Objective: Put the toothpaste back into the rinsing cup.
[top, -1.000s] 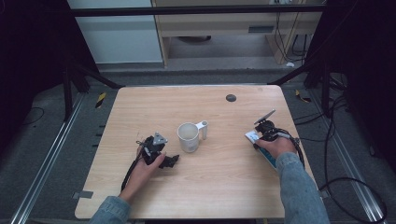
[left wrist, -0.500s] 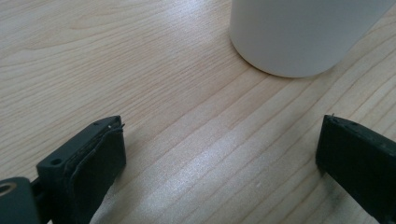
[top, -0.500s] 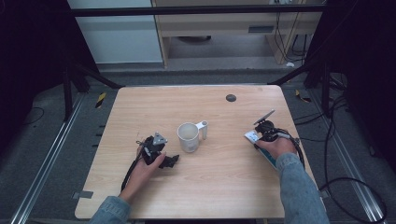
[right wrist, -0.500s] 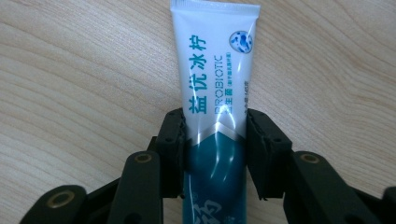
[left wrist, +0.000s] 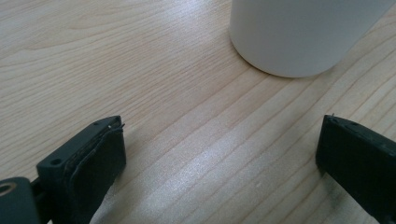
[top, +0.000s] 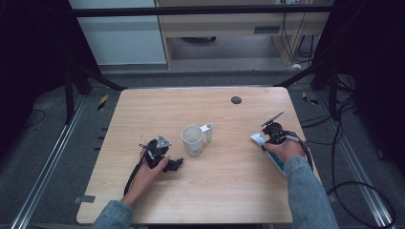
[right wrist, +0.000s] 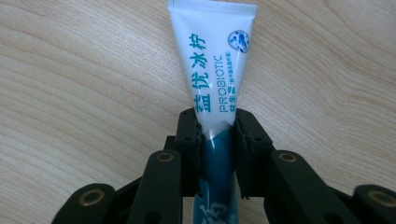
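- Right claw [right wrist: 215,130] clamped on a toothpaste tube [right wrist: 215,70], jaws just drawn together onto its sides; also seen at the counter's right edge [top: 273,130].
- Tube lying flat on the counter [top: 229,191], white crimped end pointing away from the claw, teal part running back between the pads; blue-green lettering facing up.
- Left claw [left wrist: 219,154] spread wide, nothing between the pads, resting low on the wood just beside the mug [left wrist: 303,32]; seen from above at the left of the mug [top: 165,160].
- White mug [top: 193,140] standing upright near the counter's middle, between the two claws, handle turned toward the right; well apart from the tube.
- Inside of the mug pale; cannot tell whether anything lies in it.
- Small dark round spot [top: 236,99] on the counter's far side, well apart from everything else.
- Open wood between mug and tube, nothing standing in the way.
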